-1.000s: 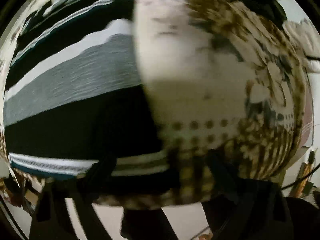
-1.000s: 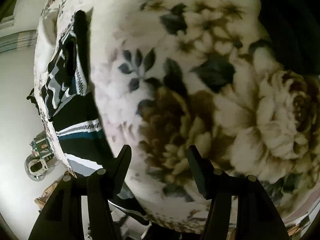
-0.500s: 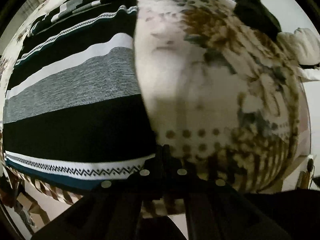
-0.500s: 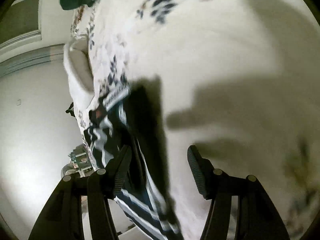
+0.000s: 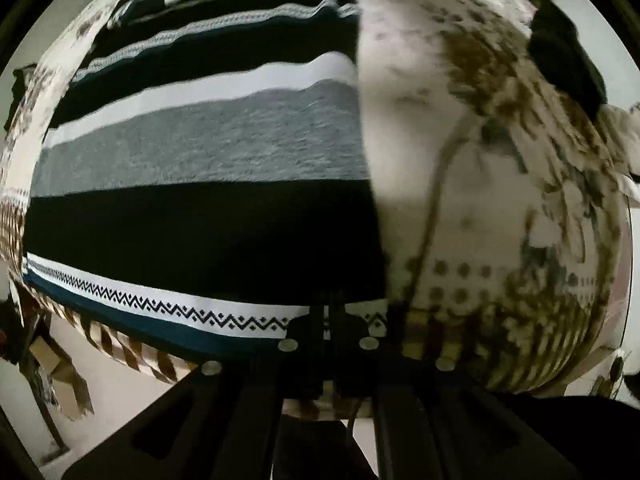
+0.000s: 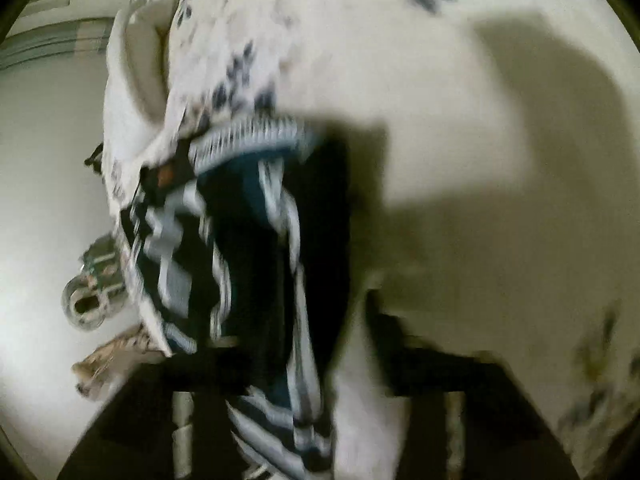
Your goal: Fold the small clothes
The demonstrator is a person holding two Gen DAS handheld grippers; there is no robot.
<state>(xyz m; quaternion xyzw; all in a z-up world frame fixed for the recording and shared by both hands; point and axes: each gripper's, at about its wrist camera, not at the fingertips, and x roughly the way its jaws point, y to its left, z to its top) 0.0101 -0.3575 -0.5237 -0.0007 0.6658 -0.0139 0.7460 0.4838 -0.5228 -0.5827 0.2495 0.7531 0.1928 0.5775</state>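
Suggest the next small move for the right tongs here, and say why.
Probably close the right tongs on the near edge of the black, white and teal striped knit garment: their jaws stand open around that hem, while the left tongs look already shut at the zigzag-trimmed hem on the cream floral bedspread. Blur leaves contact uncertain.

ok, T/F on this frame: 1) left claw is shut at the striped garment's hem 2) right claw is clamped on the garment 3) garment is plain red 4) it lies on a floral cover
1) The left claw is shut at the zigzag hem of the striped garment. True.
2) The right claw is clamped on the garment. False: its jaws stand apart, with the garment's edge between them.
3) The garment is plain red. False: it is black, grey and white striped.
4) It lies on a floral cover. True.
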